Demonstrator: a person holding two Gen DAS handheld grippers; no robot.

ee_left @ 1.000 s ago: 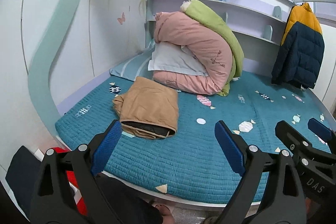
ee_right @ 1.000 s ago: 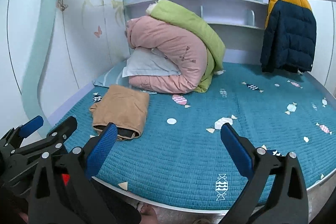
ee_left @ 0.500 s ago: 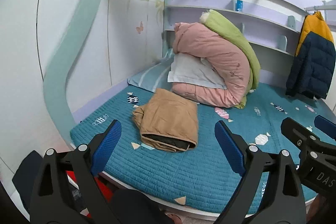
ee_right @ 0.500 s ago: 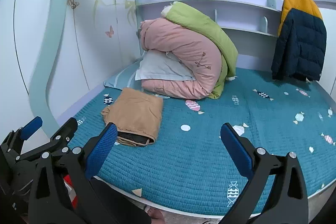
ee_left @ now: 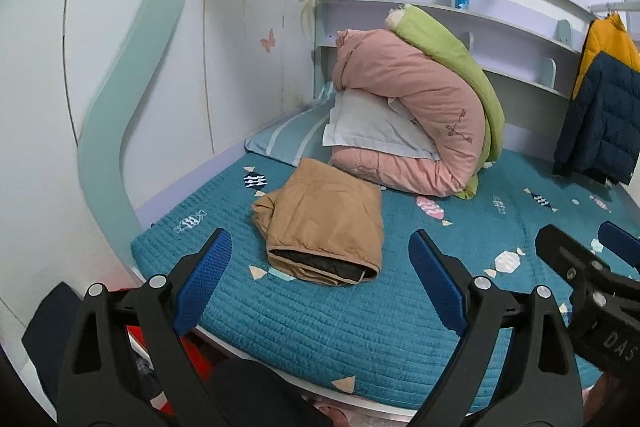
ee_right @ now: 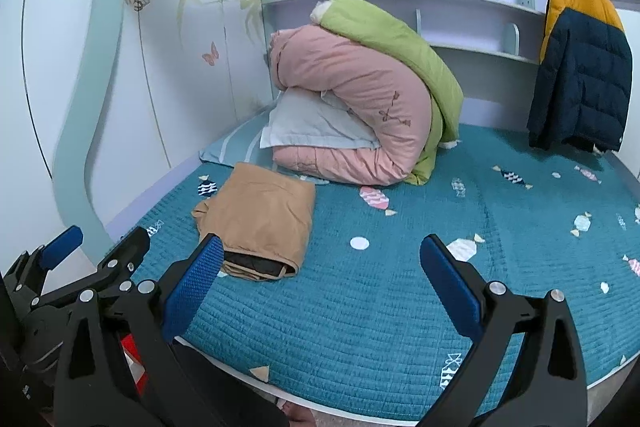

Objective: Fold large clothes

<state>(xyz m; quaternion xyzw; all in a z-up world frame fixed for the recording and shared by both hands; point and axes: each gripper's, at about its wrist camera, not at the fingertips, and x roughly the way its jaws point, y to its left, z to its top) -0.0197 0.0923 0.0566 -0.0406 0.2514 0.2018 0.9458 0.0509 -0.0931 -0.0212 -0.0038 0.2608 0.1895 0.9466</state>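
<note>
Both views are swinging left; coat (ee_left: 324, 223) is lying lengthwise ahead, nearer left claw (ee_left: 320, 279); both claws, right (ee_right: 320, 283) too, gaping empty.

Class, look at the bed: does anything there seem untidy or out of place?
Mostly tidy. The tan jacket lies folded on the mattress, though a bunched bit sticks out at its left side. Both grippers are open and hold nothing.
</note>
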